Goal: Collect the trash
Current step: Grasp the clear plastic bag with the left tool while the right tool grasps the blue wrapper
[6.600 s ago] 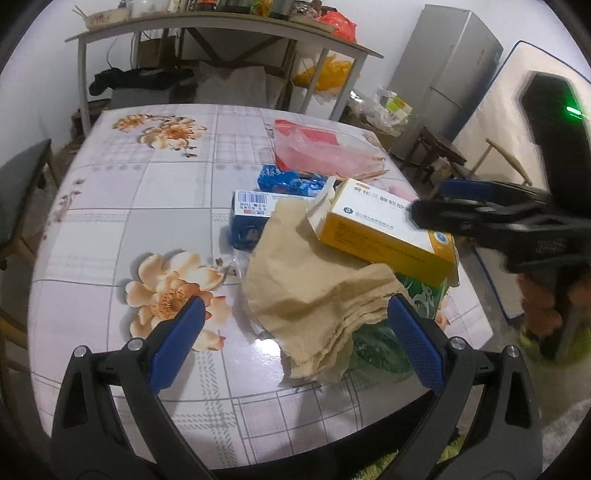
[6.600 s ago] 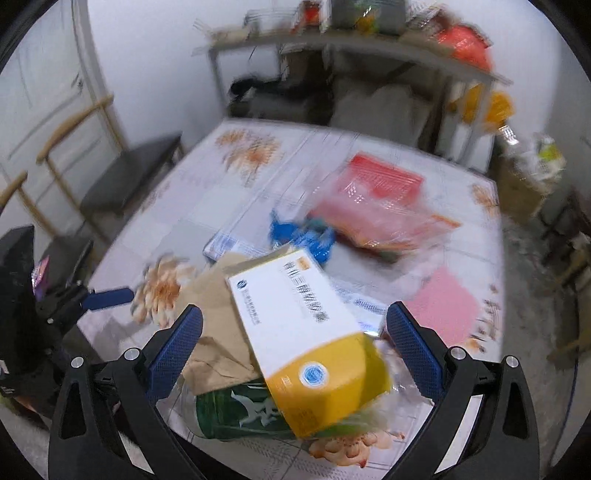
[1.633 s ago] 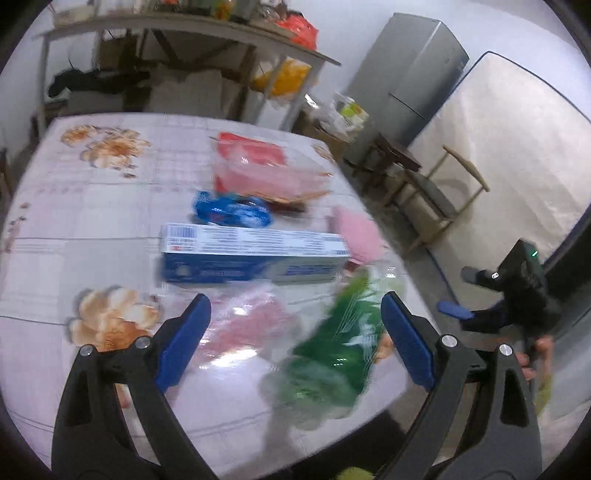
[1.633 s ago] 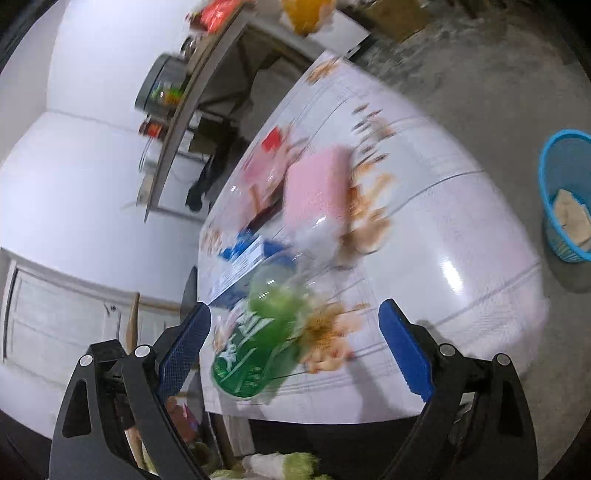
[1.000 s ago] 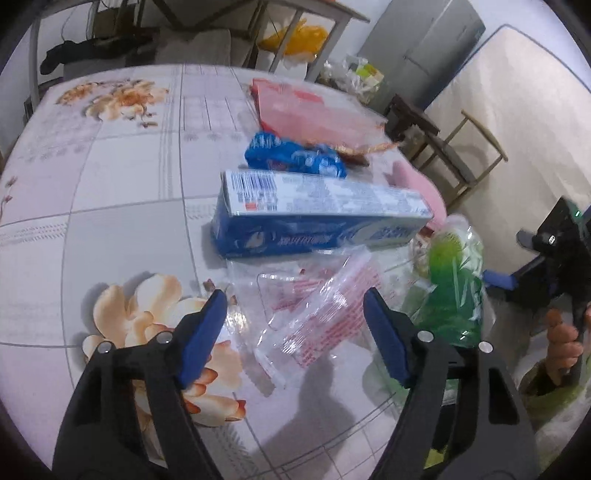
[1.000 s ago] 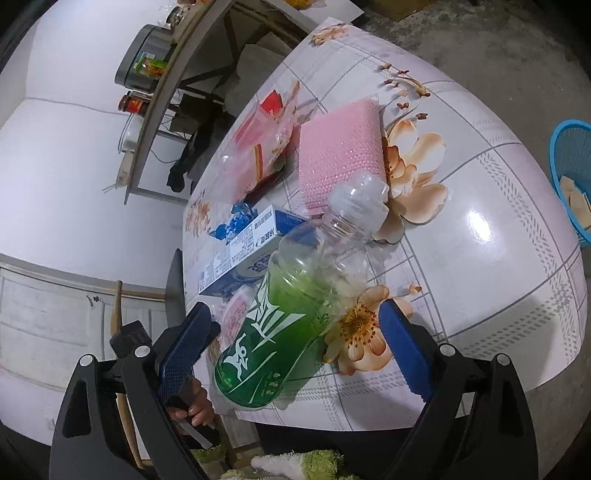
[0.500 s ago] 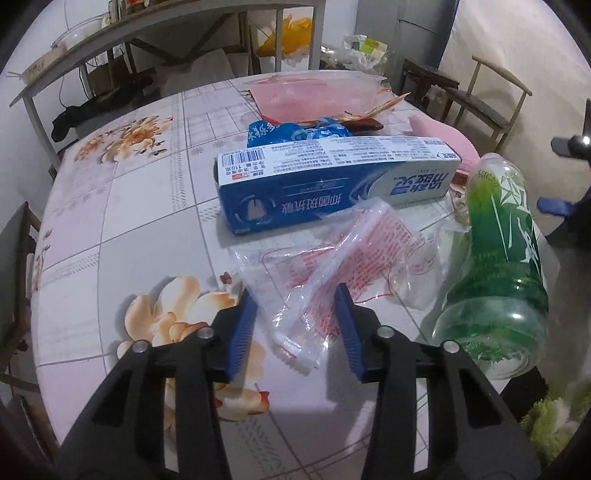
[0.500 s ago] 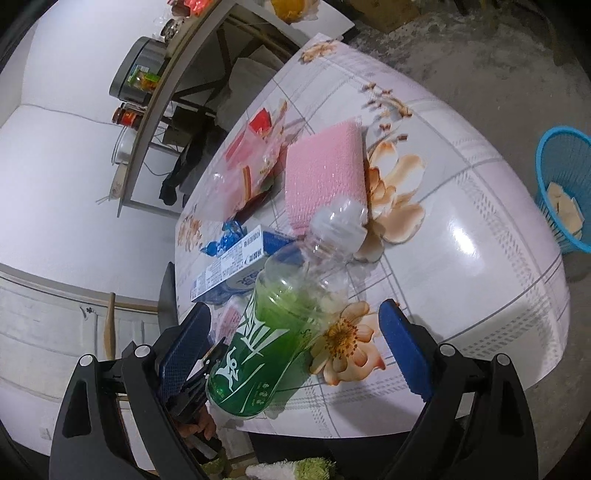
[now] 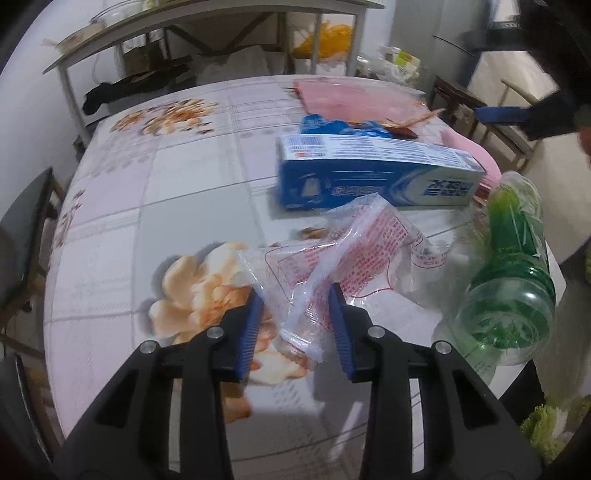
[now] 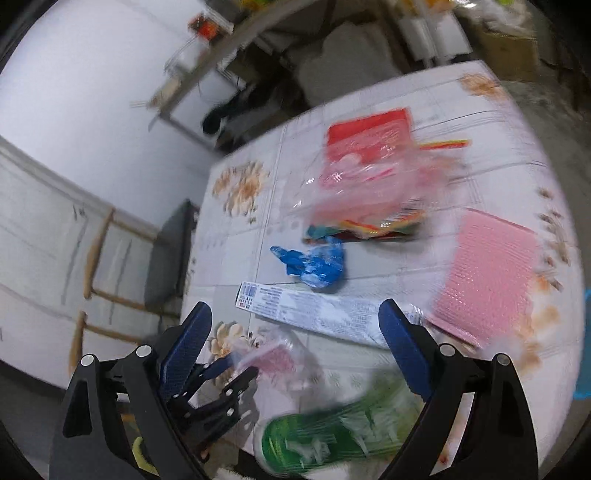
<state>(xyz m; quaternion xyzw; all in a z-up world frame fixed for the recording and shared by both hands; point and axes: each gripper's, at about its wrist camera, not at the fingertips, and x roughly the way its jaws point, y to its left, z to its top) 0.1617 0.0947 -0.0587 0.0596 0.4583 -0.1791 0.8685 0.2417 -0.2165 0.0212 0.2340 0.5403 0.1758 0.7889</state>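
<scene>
My left gripper has its jaws closing around the near end of a clear plastic wrapper with red print; the blue pads stand on both sides of it with a narrow gap left. A green plastic bottle lies on its side to the right. A blue and white toothpaste box lies behind the wrapper. My right gripper is open and empty above the table, over the box and the bottle. The left gripper shows below it.
On the floral table also lie a blue crumpled wrapper, a pink bubble mailer and a red and clear bag. A dark chair stands at the table's left. A shelf with clutter is behind.
My left gripper has moved in on the clear wrapper and its jaws have narrowed around it. The right gripper has swung over the table from the right side, its view blurred.
</scene>
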